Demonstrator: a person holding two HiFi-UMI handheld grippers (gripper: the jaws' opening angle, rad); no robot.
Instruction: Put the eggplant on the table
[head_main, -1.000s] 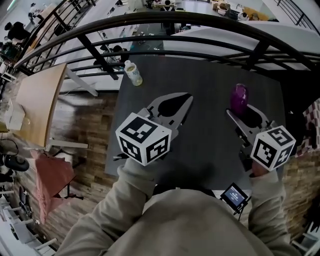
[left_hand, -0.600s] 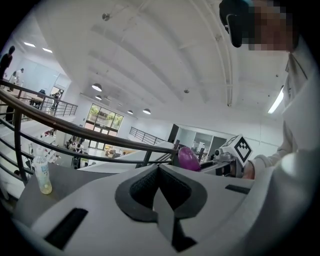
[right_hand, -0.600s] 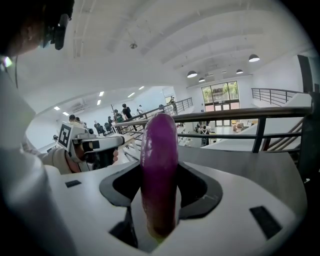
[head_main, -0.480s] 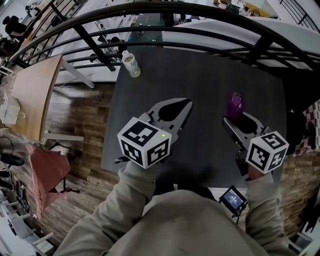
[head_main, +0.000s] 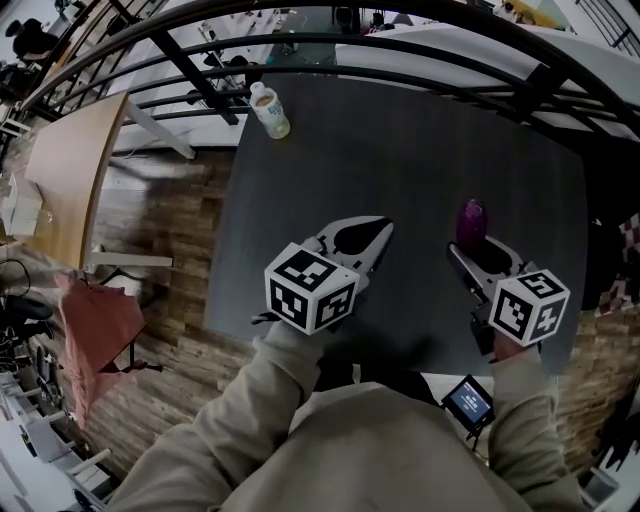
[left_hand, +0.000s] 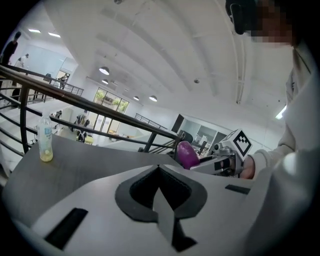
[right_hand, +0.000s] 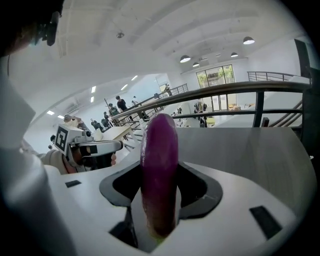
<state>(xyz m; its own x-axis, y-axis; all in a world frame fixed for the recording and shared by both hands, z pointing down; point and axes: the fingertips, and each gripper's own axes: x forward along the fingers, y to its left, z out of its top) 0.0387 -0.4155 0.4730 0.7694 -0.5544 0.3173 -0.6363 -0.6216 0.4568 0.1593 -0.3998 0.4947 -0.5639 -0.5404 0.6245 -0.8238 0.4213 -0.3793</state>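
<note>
The purple eggplant stands upright between the jaws of my right gripper, which is shut on its lower part, over the right side of the dark grey table. In the left gripper view the eggplant shows to the right, sticking up from the right gripper. My left gripper hangs over the table's middle, shut with its tips together and nothing in them. It also shows at the left of the right gripper view as the left gripper.
A small bottle with pale liquid stands at the table's far left corner. A black railing runs behind the table. A wooden tabletop lies to the left, and a small screen sits below the right hand.
Both grippers have sunk toward the tabletop, side by side. The eggplant has stayed in the right gripper, and the left gripper has stayed shut.
</note>
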